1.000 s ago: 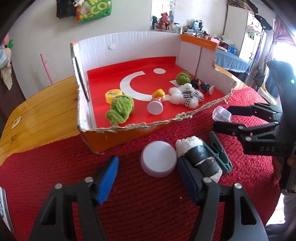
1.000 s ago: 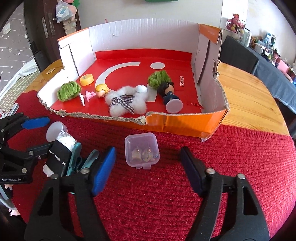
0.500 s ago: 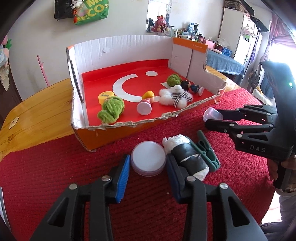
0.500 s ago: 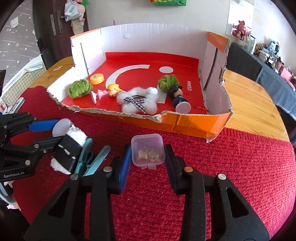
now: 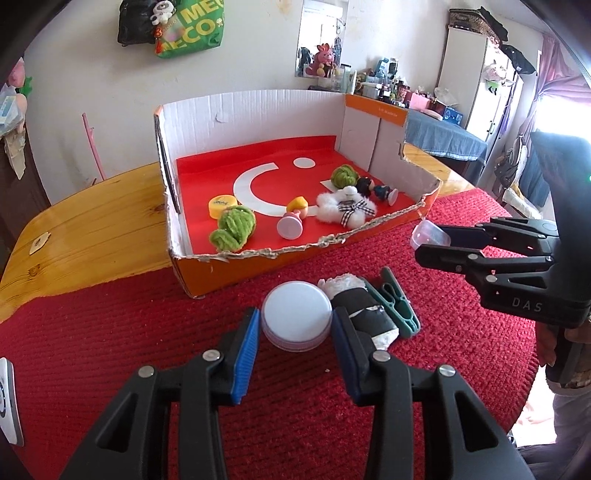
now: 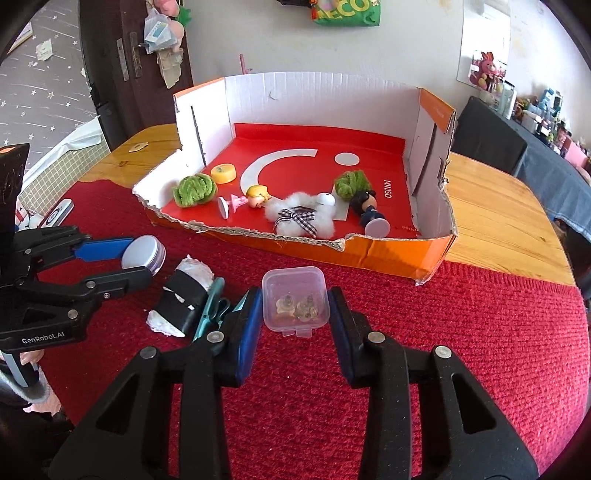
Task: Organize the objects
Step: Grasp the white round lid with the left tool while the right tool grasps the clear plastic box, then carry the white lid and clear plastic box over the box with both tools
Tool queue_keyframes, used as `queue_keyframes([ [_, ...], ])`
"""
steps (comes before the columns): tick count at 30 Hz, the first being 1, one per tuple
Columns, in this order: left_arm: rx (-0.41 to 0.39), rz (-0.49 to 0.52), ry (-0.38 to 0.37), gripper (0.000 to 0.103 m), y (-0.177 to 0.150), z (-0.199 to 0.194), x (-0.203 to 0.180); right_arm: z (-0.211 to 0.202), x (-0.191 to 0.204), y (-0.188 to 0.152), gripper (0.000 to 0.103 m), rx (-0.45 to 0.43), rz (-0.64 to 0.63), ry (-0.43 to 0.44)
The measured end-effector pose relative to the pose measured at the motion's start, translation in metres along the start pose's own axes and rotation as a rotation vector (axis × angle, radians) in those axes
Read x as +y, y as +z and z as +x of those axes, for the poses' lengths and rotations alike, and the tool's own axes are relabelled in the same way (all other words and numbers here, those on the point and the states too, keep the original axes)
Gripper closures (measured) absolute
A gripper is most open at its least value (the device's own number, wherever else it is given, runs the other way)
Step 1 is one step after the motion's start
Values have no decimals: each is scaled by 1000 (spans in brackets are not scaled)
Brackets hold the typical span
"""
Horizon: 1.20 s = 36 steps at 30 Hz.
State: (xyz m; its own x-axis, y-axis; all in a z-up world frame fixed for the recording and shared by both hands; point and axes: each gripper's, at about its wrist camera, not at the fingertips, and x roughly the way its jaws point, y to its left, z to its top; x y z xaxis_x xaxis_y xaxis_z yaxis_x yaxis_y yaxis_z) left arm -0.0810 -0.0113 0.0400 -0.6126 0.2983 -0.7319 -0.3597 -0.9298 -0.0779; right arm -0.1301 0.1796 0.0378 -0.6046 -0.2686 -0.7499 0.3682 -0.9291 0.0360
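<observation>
While both grabbers sit over the red mat's near edge:
left gripper (image 5: 294,330): clamped on the round tin (image 5: 296,319)
right gripper (image 6: 294,314): pinching the clear plastic box (image 6: 295,297)
cardboard tray (image 6: 388,258): just behind both

Tin (image 5: 296,320) left of roll (image 5: 364,314)

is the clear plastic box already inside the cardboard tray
No, the clear box sits between the right gripper pads, over the red cloth, outside the tray.

A green bag (image 5: 190,27) hangs above the wooden table (image 5: 96,229).
</observation>
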Motion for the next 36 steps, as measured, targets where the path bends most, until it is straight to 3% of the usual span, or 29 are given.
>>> queue_keyframes([
  [14, -24, 16, -13, 62, 3, -13, -5, -4, 2, 0, 69, 1, 3, 22],
  [20, -46, 22, -30, 62, 14, -22, -6, -14, 5, 8, 69, -19, 2, 71],
  [29, -25, 55, -54, 62, 68, -8, 3, -13, 4, 61, 69, -41, -82, 105],
  [36, 48, 92, -41, 62, 106, 30, 17, 27, -2, 100, 69, 38, -172, 96],
])
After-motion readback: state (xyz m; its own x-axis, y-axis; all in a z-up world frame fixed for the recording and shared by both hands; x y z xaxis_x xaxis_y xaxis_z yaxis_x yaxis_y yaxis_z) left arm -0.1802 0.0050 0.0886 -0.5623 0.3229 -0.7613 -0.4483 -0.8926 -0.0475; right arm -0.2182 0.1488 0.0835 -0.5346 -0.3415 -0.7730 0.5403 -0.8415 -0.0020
